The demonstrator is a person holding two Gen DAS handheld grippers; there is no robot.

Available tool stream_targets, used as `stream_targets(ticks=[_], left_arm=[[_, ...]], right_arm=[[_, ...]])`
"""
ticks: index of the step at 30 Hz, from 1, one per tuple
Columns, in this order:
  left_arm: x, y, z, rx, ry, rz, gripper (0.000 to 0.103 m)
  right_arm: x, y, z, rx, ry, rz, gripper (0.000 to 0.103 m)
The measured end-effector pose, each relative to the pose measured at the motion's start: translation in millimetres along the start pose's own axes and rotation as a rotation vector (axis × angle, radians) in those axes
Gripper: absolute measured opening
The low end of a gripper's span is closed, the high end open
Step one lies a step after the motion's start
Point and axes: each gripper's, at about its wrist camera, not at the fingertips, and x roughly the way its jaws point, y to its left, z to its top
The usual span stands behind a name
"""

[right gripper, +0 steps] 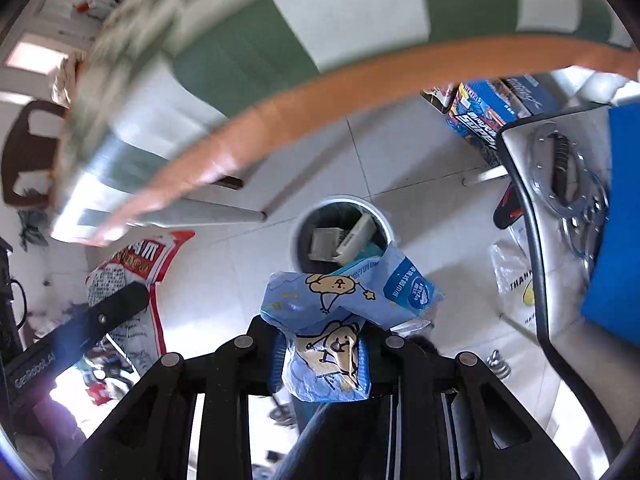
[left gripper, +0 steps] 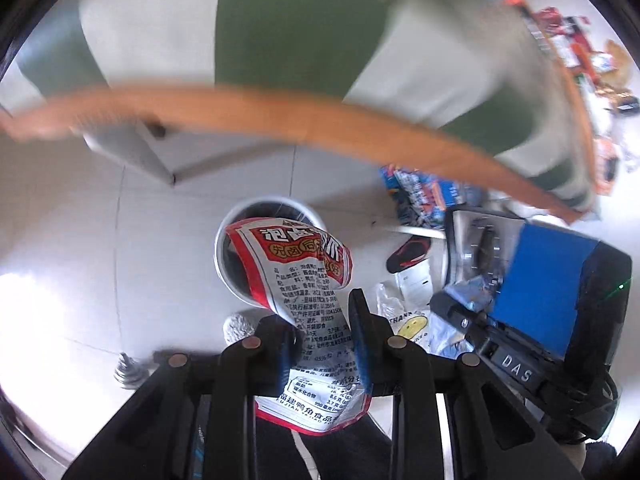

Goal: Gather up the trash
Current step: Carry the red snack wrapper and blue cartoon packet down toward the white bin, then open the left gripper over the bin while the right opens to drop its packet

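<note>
Above you, blurred: tabletop (left gripper: 280, 112) with an orange wooden edge under a green-and-white checked cloth (left gripper: 296, 28). Its pale leg (right gripper: 216, 213) meets the white tiled floor (left gripper: 100, 240). Blue printed cartons (right gripper: 486, 114) lie beneath. A red-and-black shoe (left gripper: 408, 254) sits near them.

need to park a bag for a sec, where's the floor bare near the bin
Bare tiles lie left of the bin, out to the table leg. The right side is crowded: a slipper, plastic bags and blue boxes. The bin already holds scraps.
</note>
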Motion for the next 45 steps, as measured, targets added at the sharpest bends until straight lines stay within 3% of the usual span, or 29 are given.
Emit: stream_targets(ticks=[5, 10, 15, 18, 20, 21, 22, 23, 24, 27, 29, 31, 35, 45], left_arm=[[106, 31, 5, -0.037, 0.073, 0.009, 0.022], [187, 57, 15, -0.069, 0.119, 0.032, 0.024], [233, 79, 24, -0.082, 0.155, 0.043, 0.037], [250, 84, 26, -0.053, 0.182, 0.064, 0.034], [254, 91, 27, -0.054, 0.18, 0.092, 0.035], [254, 95, 27, -0.062, 0.173, 0.116, 0.039], [252, 99, 26, -0.069, 0.163, 0.139, 0.056], [250, 105, 26, -0.075, 0.149, 0.159, 0.068], [247, 109, 24, -0.082, 0.129, 0.186, 0.087], [237, 123, 21, -0.109, 0.087, 0.244, 0.091], [234, 131, 16, -0.116, 0.073, 0.282, 0.103], [228, 138, 13, -0.116, 0.058, 0.327, 0.103], [217, 141, 6, -0.084, 0.019, 0.399, 0.103], [202, 124, -17, -0.099, 0.019, 0.409, 0.103]], right_arm=[[96, -20, 11, -0.027, -0.009, -0.012, 0.029], [203, -54, 23, -0.007, 0.058, 0.038, 0.029], [285, -66, 29, -0.086, 0.129, 0.083, 0.029], [314, -70, 28, -0.119, 0.153, 0.111, 0.032], [330, -71, 27, -0.137, 0.164, 0.112, 0.04], [338, -72, 26, -0.147, 0.174, 0.109, 0.04], [346, -74, 25, -0.149, 0.182, 0.108, 0.045], [351, -76, 26, -0.146, 0.186, 0.104, 0.056], [355, -78, 25, -0.143, 0.193, 0.105, 0.061], [361, -79, 22, -0.136, 0.205, 0.118, 0.078], [363, -76, 20, -0.146, 0.215, 0.13, 0.094], [363, -71, 18, -0.164, 0.213, 0.12, 0.102], [357, -60, 16, -0.197, 0.205, 0.089, 0.103], [331, -58, 2, -0.255, 0.123, -0.126, 0.103]])
